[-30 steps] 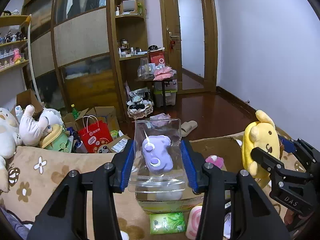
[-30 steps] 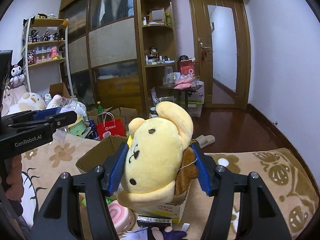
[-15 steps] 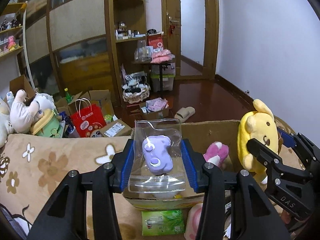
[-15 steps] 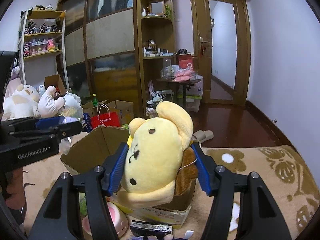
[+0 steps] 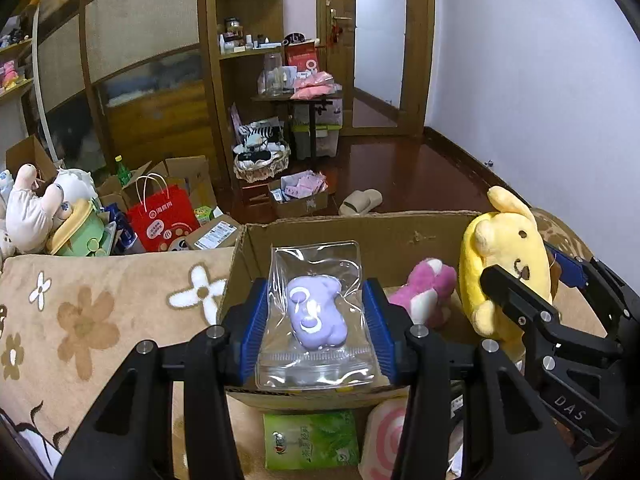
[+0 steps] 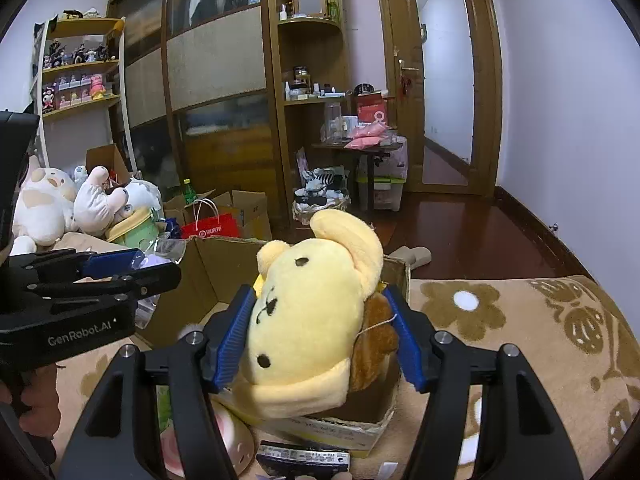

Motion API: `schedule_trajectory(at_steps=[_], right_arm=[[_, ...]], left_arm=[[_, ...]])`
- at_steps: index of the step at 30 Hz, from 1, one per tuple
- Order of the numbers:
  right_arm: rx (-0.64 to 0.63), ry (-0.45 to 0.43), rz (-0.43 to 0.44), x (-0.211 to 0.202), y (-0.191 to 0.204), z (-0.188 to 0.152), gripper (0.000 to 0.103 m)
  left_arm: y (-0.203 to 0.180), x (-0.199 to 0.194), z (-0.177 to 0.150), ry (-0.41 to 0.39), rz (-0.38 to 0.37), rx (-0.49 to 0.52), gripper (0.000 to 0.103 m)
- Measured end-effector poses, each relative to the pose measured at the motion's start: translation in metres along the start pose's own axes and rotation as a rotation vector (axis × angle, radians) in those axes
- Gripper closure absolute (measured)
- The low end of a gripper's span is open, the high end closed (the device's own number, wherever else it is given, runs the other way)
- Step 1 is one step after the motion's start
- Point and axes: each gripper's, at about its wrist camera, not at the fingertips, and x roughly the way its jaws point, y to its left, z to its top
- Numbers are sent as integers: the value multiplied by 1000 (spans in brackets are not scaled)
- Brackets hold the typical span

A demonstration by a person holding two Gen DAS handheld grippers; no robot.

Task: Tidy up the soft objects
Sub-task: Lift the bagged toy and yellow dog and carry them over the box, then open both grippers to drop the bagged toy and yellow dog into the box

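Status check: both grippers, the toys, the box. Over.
Left gripper shut on bagged purple toy, over cardboard box. Right gripper shut on yellow plush, at box edge. Pink plush already inside.

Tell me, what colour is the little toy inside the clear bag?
Purple toy with white markings, best seen in the left wrist view.

A small lilac plush toy sealed in a clear zip bag (image 5: 316,314) stands upright, pinched between the left fingers (image 5: 254,330), while a yellow floppy-eared plush dog with a brown back (image 6: 308,312) sits tilted, squeezed between the right fingers (image 6: 234,338).
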Motion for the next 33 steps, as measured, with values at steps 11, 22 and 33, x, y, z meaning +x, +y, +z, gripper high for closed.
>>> schedule_trajectory(at_steps=[11, 22, 33], right_arm=[[5, 10, 2, 1, 0, -4, 33], [48, 49, 33, 5, -6, -10, 29], [55, 45, 51, -2, -7, -8, 17]], left_arm=[[1, 4, -2, 13, 9, -3, 53], [4, 1, -1, 14, 17, -6, 48], [17, -5, -1, 28, 20, -40, 34]])
